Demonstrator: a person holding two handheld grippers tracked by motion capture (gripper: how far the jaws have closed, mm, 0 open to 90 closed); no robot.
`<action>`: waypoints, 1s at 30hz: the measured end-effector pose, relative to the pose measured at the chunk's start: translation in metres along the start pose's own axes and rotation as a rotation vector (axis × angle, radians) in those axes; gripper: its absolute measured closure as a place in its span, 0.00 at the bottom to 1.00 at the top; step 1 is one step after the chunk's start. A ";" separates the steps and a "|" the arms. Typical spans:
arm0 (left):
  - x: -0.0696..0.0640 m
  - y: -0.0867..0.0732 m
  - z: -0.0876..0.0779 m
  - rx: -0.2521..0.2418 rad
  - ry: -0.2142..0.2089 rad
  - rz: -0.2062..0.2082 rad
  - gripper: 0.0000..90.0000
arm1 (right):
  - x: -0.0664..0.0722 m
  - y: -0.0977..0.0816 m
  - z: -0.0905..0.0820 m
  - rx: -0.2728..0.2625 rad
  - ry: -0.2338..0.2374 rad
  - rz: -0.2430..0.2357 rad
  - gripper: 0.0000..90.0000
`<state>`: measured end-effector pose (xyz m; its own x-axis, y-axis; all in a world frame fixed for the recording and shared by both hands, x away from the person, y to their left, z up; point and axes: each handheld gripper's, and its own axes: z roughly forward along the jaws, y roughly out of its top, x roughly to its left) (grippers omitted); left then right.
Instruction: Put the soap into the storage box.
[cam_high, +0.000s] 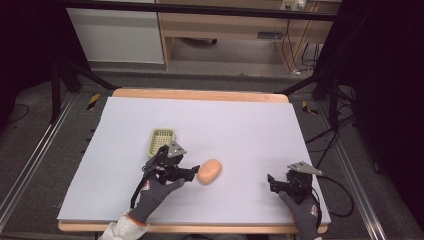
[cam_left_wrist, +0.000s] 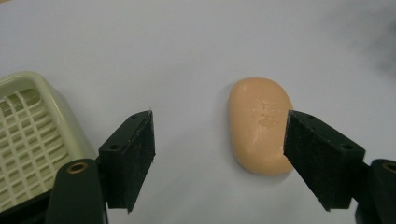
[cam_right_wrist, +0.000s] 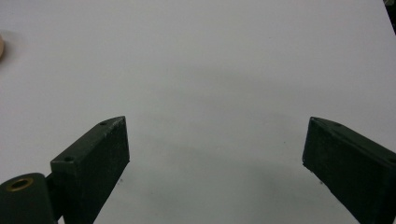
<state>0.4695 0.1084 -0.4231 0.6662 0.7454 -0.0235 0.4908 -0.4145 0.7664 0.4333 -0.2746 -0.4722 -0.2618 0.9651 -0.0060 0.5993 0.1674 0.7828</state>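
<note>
Soap (cam_high: 209, 171), a peach-coloured oval bar, lies flat on the white sheet that covers the counter (cam_high: 240, 125), a little toward the person's left of centre and near the front edge. By size the order runs so: the wood-edged counter on a grey floor, with dark frame rails at either side and a pale desk behind; then the pale green slotted soap dish (cam_high: 162, 140), which sits just behind the left tongs (cam_high: 192, 171) and apart from the bar; then the bar itself. The left tongs are by far the nearer, pointing across the counter at the soap with their jaws apart and empty; in the left gripper view the bar (cam_left_wrist: 259, 125) lies just ahead, off toward one jaw, which overlaps its edge, and its long axis runs roughly along the tongs' reach. The right tongs (cam_high: 272, 182) hover well apart to the right, jaws also spread and holding nothing.
</note>
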 end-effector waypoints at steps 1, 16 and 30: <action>0.000 0.000 0.000 0.000 0.000 0.000 0.27 | 0.000 0.000 0.000 0.000 0.000 0.000 0.08; -0.021 0.009 0.029 0.051 -0.034 0.037 0.28 | 0.000 0.000 0.000 0.004 0.006 0.007 0.08; -0.033 0.009 0.050 0.100 -0.064 0.061 0.27 | 0.001 0.000 0.001 0.010 0.005 0.007 0.08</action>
<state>0.4795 0.0541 -0.4476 0.7293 0.6839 -0.0217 0.4995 -0.5104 0.7000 0.4338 -0.2738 -0.4726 -0.2614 0.9652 0.0025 0.6084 0.1628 0.7768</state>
